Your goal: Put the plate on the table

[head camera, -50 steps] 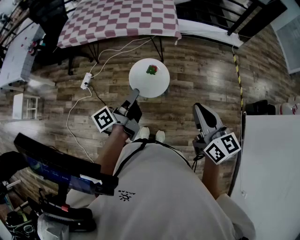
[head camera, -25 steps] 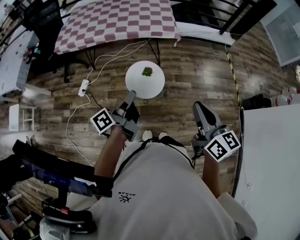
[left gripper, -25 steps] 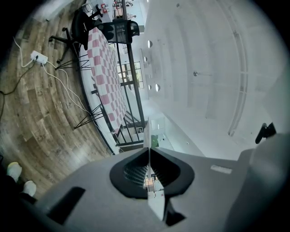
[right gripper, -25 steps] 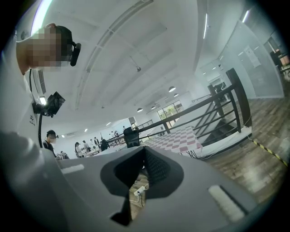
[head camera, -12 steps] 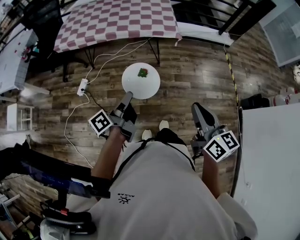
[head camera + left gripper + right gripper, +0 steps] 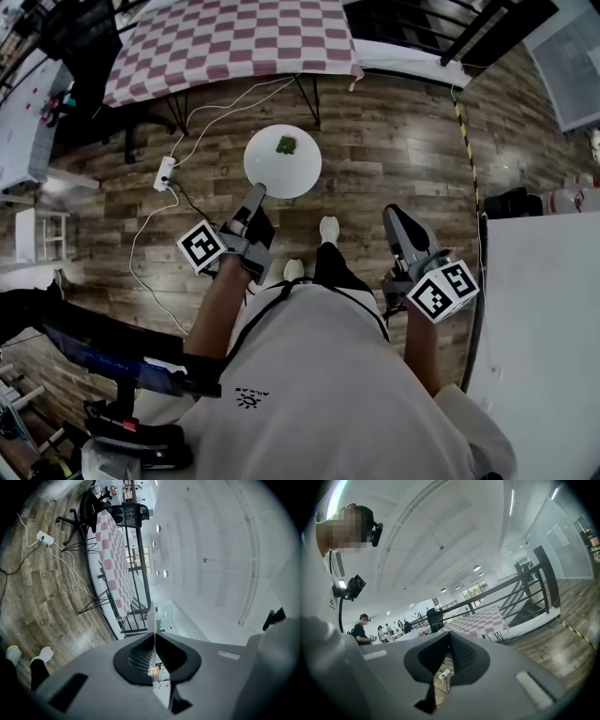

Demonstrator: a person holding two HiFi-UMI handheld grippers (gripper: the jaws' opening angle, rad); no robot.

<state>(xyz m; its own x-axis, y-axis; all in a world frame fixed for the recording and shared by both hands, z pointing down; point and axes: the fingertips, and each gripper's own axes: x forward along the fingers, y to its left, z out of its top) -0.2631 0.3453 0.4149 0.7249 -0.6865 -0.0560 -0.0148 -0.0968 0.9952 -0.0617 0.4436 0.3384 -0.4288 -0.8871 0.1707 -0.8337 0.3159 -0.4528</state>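
L gripper [image 6: 256, 194] jaws pinched shut on rim of white plate [image 6: 281, 164], w/ green item [image 6: 285, 144], above wood floor [image 6: 394, 141]. Checkered counter [image 6: 225, 42] at 12 o'clock, well apart. R gripper [image 6: 397, 218] jaws together, empty. Plate not yet set down.

Bright indoor light, ceiling lamps [image 6: 476, 567], glare on wood floor [image 6: 412, 131], heavy fisheye warp w/ dark corners

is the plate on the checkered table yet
No, the left gripper holds the plate by its rim above the wooden floor.
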